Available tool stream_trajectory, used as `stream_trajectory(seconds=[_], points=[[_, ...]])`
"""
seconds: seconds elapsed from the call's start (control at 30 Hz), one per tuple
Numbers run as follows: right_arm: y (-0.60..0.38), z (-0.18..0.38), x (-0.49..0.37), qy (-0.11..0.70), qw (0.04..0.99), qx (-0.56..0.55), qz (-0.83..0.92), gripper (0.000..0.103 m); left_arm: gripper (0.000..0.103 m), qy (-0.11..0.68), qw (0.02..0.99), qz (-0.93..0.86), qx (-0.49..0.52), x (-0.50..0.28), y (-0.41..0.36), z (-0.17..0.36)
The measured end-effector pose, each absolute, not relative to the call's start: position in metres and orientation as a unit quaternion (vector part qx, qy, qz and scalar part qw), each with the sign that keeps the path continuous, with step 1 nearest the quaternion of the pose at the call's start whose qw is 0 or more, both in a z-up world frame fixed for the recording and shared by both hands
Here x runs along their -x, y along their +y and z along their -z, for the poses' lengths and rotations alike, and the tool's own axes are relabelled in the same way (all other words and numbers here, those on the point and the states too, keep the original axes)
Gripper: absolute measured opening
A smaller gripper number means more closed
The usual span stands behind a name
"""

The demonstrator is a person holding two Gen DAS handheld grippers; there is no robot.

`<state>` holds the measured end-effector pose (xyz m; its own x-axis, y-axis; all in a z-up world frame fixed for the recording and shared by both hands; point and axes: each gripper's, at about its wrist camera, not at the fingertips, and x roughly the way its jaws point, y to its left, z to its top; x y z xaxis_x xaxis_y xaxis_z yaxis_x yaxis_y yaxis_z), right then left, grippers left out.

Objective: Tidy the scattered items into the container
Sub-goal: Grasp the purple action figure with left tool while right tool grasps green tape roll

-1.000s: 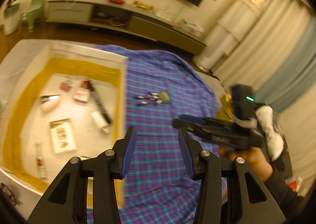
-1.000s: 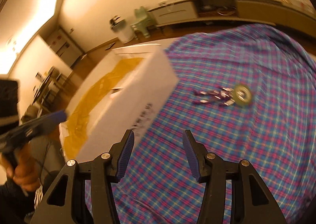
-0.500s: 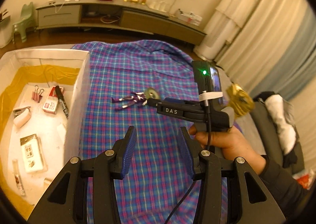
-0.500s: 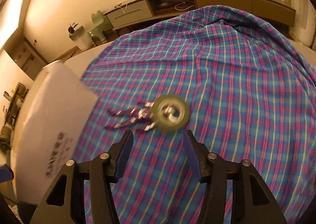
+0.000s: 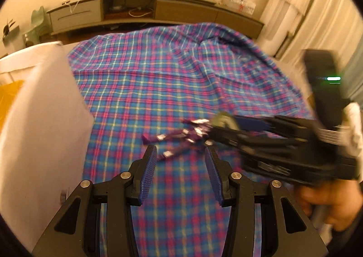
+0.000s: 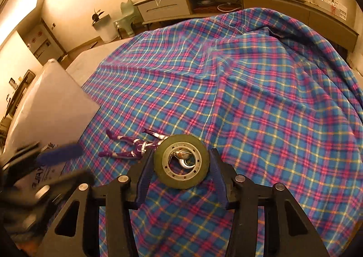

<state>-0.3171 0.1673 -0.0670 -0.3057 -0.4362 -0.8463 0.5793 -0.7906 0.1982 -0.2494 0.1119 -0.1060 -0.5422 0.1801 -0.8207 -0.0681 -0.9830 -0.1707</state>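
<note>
Right gripper (image 6: 181, 167) points down at the plaid cloth (image 6: 261, 98), jaws closing around a green tape roll (image 6: 181, 164) that sits flat between the 2 blue pads; pads look right at the roll's sides, left pad (image 6: 145, 175) seems touching, right one close, cannot tell if they press yet. Roll lies on the cloth, its far-left edge overlapping the head end of a purple-and-silver toy figure (image 6: 133, 148), which lies flat stretching left toward the box. Something shiny and metallic shows through the roll's core, cannot identify. Left gripper (image 5: 180, 170) hangs over the same cloth, jaws moderately wide, nothing between them, only cloth below; the toy figure (image 5: 179, 138) is just beyond its fingertips, not touched. From the left wrist view the right gripper (image 5: 229, 123) comes in from the right edge, blurred, a hand (image 5: 329, 202) gripping its handle, green light on the unit on top. White foam box (image 5: 40, 132) stands at left on the table, wall just beside the cloth's edge, yellow lining (image 5: 9, 96) visible inside; contents hidden from here. Low TV cabinet (image 6: 226, 0) along the back wall, pale green chair (image 6: 127, 16) beside it.
</note>
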Motion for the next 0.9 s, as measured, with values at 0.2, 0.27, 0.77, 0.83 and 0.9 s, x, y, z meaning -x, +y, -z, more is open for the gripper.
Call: stream_trajectory(seconds=[0.2,0.27,0.77,0.83,0.9], points=[[0.194,0.062,0.319,-0.021,0.335,-0.517,0.787,0.05,0.051,-0.028,0.098,-0.879,0.466,0.263,0.128,0.121],[0.199,0.061,0.325,-0.044,0.332,-0.514,0.79,0.05,0.051,-0.009,0.093,-0.88,0.465,0.263,0.131,0.122],[0.194,0.036,0.31,-0.108,0.357,-0.506,0.778,0.05,0.054,-0.044,0.009,-0.877,0.478,0.282,0.061,0.132],[0.196,0.026,0.304,-0.107,0.36,-0.499,0.781,0.05,0.051,-0.035,0.023,-0.879,0.476,0.275,0.065,0.132],[0.198,0.019,0.298,-0.107,0.363,-0.495,0.782,0.05,0.036,-0.025,0.028,-0.882,0.47,0.266,0.07,0.128]])
